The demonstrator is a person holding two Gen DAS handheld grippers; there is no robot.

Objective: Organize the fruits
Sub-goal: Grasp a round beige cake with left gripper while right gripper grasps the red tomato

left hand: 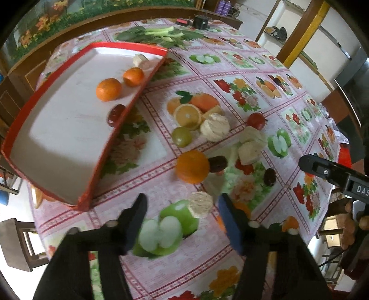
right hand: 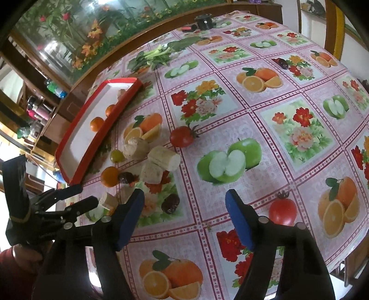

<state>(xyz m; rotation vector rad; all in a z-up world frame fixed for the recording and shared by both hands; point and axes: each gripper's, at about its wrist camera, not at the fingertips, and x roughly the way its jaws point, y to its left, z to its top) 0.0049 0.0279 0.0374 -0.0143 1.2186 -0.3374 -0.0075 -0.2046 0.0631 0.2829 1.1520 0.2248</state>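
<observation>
A red tray [left hand: 129,110] with a white floor holds two oranges [left hand: 108,89], a pale chunk [left hand: 140,60] and a red date [left hand: 116,113]. On the fruit-print cloth lie an orange [left hand: 192,166], a green fruit [left hand: 182,136], pale chunks [left hand: 214,127], dark dates [left hand: 218,163] and a tomato [left hand: 256,120]. My left gripper [left hand: 182,205] is open around a pale chunk [left hand: 200,204] that sits close to its right finger. My right gripper [right hand: 184,198] is open over the cloth. A dark date [right hand: 170,204] lies between its fingers, untouched, and a tomato [right hand: 282,211] lies just to the right.
Leafy greens [left hand: 159,33] and a black round object [left hand: 200,22] lie at the table's far end. A wooden cabinet with a flower-print panel [right hand: 69,34] stands behind the table. One finger [left hand: 322,169] of my right gripper reaches in from the right of the left wrist view.
</observation>
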